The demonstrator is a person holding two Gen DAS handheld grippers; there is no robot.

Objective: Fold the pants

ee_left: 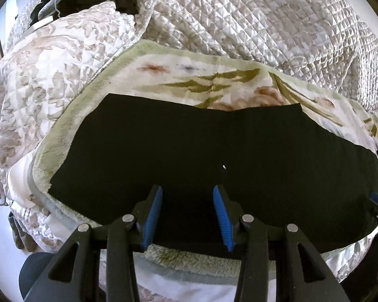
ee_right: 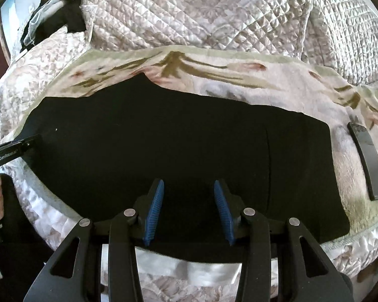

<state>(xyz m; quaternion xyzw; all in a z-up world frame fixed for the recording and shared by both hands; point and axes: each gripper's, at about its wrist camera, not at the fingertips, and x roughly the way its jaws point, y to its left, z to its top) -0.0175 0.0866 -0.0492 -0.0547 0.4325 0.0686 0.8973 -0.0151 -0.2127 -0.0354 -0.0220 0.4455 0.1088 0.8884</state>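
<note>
Black pants [ee_right: 179, 136] spread flat on a floral blanket [ee_right: 277, 85], long axis running left to right across frame. Beneath and ahead of both tools. Right gripper [ee_right: 189, 210] over the near edge, jaws apart, gripping nothing. Left gripper [ee_left: 187, 214] likewise unclenched above the cloth. "GenRobot.AI" readable at left edge. Dark remote [ee_right: 368, 161] at right.

A bed under a quilted floral bedspread [ee_right: 214, 7] carries everything here. Over it spreads a plush flowered blanket [ee_right: 277, 80], with the black pants [ee_right: 176, 138] flat on top and a dark remote [ee_right: 368, 161] just beside them.
</note>
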